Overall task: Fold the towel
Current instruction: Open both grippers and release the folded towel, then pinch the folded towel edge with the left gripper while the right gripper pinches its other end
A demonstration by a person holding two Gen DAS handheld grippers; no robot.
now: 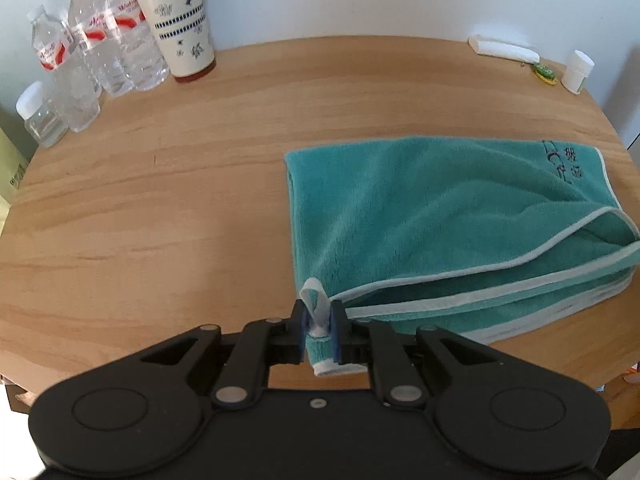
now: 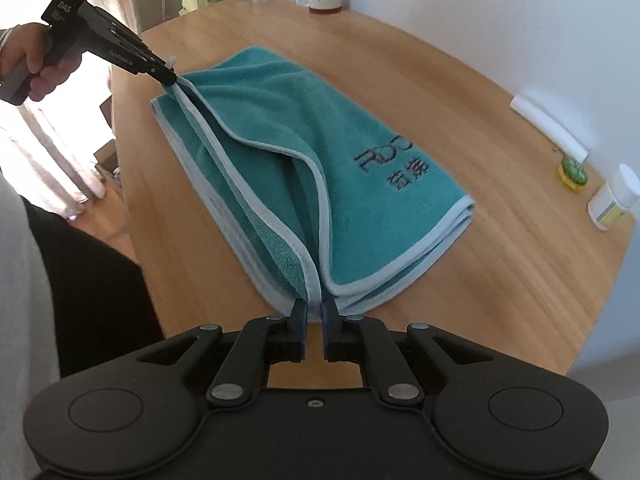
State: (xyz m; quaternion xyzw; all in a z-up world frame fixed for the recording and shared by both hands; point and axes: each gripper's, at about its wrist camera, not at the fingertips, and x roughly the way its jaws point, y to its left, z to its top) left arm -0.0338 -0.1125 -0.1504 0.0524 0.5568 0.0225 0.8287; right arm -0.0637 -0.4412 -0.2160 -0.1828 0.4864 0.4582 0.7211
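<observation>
A teal towel (image 1: pixel 420 216) with pale blue edging and dark embroidered lettering lies folded on the round wooden table (image 1: pixel 160 220). My left gripper (image 1: pixel 319 330) is shut on the towel's near corner, by its white hanging loop. In the right wrist view the towel (image 2: pixel 280 128) stretches away from me, and my right gripper (image 2: pixel 314 312) is shut on the edge of its upper layer at the opposite near corner. The left gripper (image 2: pixel 170 76) shows there at the far left, pinching the other corner. The held edge is lifted slightly between both grippers.
Several water bottles (image 1: pixel 100 56), a small jar (image 1: pixel 38 120) and a patterned tumbler (image 1: pixel 180 20) stand at the table's back left. A white roll (image 1: pixel 504 50), a small green item (image 1: pixel 545 72) and a white pill bottle (image 1: pixel 576 72) sit at the back right. The table edge is near me.
</observation>
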